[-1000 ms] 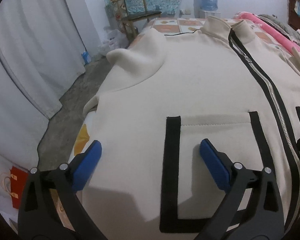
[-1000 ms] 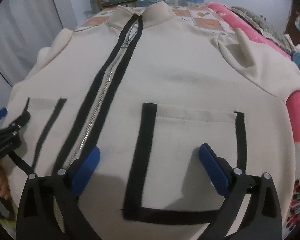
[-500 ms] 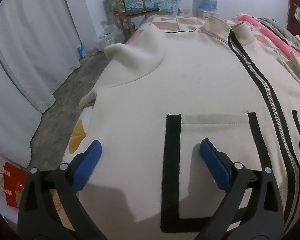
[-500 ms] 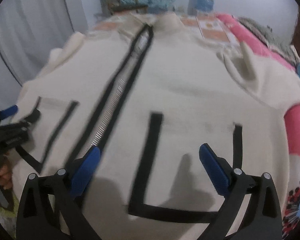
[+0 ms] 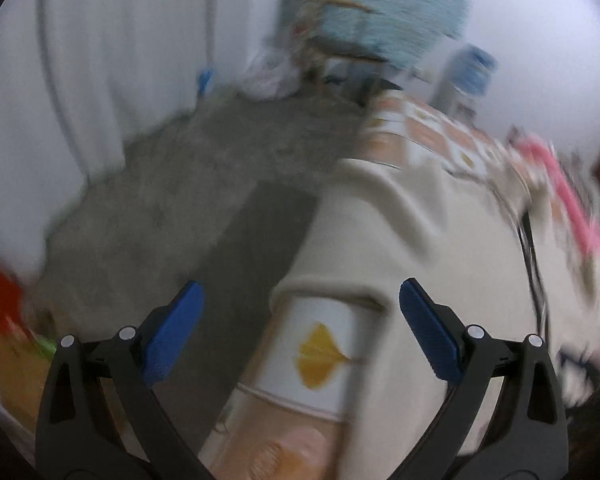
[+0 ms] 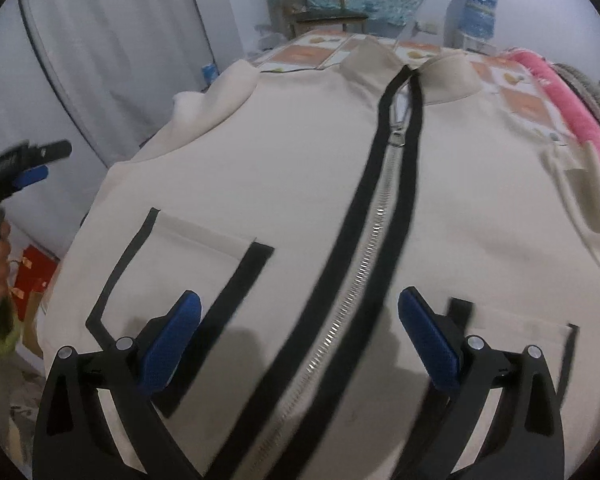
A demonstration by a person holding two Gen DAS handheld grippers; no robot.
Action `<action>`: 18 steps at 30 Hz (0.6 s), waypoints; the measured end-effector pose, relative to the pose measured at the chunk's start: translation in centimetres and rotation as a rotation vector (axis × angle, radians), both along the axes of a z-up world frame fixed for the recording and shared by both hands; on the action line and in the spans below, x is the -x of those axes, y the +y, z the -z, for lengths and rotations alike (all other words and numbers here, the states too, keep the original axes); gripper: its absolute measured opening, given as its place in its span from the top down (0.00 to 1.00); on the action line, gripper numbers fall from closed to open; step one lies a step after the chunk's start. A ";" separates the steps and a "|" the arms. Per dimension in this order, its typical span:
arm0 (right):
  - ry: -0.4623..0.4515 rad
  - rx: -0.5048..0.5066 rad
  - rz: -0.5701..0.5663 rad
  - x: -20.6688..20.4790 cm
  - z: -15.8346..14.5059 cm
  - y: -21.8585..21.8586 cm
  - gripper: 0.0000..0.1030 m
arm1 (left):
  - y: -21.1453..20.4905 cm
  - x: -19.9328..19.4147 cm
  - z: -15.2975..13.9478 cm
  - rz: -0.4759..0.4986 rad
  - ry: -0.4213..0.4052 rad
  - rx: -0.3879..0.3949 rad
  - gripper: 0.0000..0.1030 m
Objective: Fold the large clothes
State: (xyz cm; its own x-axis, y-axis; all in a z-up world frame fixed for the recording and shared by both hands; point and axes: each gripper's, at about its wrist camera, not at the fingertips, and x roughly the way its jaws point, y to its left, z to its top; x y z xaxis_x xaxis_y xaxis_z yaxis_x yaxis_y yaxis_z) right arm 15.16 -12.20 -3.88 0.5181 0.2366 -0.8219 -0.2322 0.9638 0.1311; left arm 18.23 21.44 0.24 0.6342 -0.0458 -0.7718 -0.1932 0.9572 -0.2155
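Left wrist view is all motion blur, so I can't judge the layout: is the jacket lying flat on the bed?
Observer: Yes. In the right wrist view, the cream jacket lies front up and spread flat, with its zipper closed to just below the collar.
Operator: Where is the right gripper?
Observer: The right gripper hovers open over the lower front, its fingers straddling the zipper and gripping nothing.
Operator: And the left gripper, seen from there?
Observer: The left gripper shows beyond the jacket's side edge, clear of the cloth.

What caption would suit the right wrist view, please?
Open right gripper hovering over the zipper of a cream jacket.
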 end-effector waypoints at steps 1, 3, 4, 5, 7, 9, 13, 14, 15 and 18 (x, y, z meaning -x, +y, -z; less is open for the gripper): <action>0.005 0.003 0.000 -0.1 0.2 0.1 0.06 | 1.8 -0.9 0.9 -0.026 0.028 0.073 0.08; 0.017 0.003 -0.001 -0.4 0.6 0.2 0.06 | 5.9 -2.7 3.9 -0.099 0.116 0.282 0.08; 0.023 0.005 0.002 -0.5 0.7 0.2 0.06 | 7.6 -3.4 5.8 -0.135 0.152 0.397 0.08; 0.027 0.005 0.003 -0.5 0.8 0.2 0.06 | 9.7 -4.4 8.7 -0.174 0.211 0.567 0.08; 0.031 0.015 0.005 -0.7 0.9 0.2 0.06 | 11.6 -5.0 12.4 -0.241 0.270 0.752 0.13; 0.030 0.030 0.002 -0.7 1.0 0.4 0.06 | 13.0 -6.2 17.5 -0.282 0.346 0.997 0.13; 0.030 0.056 0.003 -0.6 1.1 0.7 0.06 | 12.2 -7.5 23.4 -0.319 0.453 1.175 0.13; 0.030 0.060 0.006 -0.7 1.1 0.8 0.06 | 11.7 -7.8 24.3 -0.315 0.458 1.210 0.13; 0.029 0.063 0.011 -0.7 1.1 0.8 0.06 | 11.1 -7.9 25.4 -0.308 0.469 1.261 0.13; 0.025 0.070 0.027 -0.9 1.1 0.9 0.06 | 9.1 -8.8 27.3 -0.282 0.486 1.347 0.13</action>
State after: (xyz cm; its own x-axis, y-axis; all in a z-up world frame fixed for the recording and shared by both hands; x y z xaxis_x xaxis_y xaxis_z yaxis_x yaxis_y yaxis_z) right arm 16.07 -11.35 -5.01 0.5028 0.1641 -0.8487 -0.2036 0.9767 0.0683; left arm 27.03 30.58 -27.02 0.4389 -0.8129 -0.3827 -0.6503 0.0065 -0.7597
